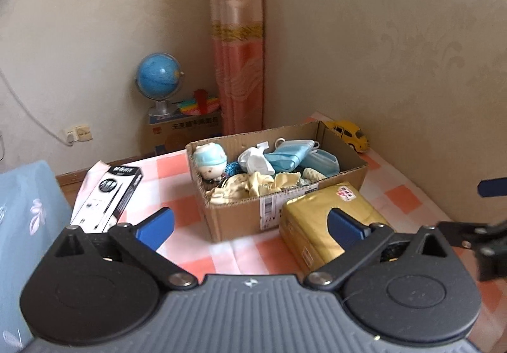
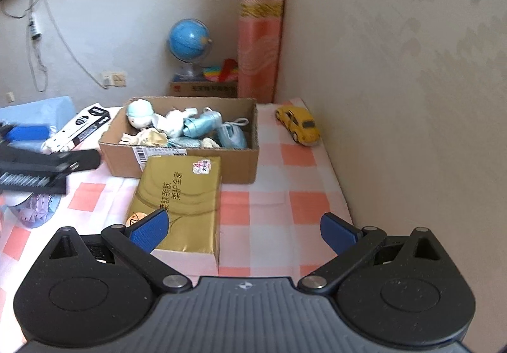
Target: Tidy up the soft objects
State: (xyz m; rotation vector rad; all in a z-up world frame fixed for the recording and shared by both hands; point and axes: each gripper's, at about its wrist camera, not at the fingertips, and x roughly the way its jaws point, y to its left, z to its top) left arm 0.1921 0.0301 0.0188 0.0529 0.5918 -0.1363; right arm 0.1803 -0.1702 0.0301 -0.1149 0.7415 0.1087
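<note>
The left claw (image 1: 250,226) is released, its blue pads spread wide with nothing between them. Ahead of it sits the cardboard box (image 1: 240,216) on the checked desk (image 1: 177,194), filled with soft things: a small doll in a blue cap (image 1: 210,164), face masks (image 1: 298,156) and yellow cloth (image 1: 253,185). The gold tissue pack (image 1: 320,220) lies just beside the box, ahead and right of this claw. The right claw (image 2: 242,231) is likewise released and empty; the tissue pack (image 2: 180,194) lies ahead of its left pad, touching the box's near wall (image 2: 190,163). A yellow toy car (image 2: 299,125) stands further ahead to its right, near the wall.
</note>
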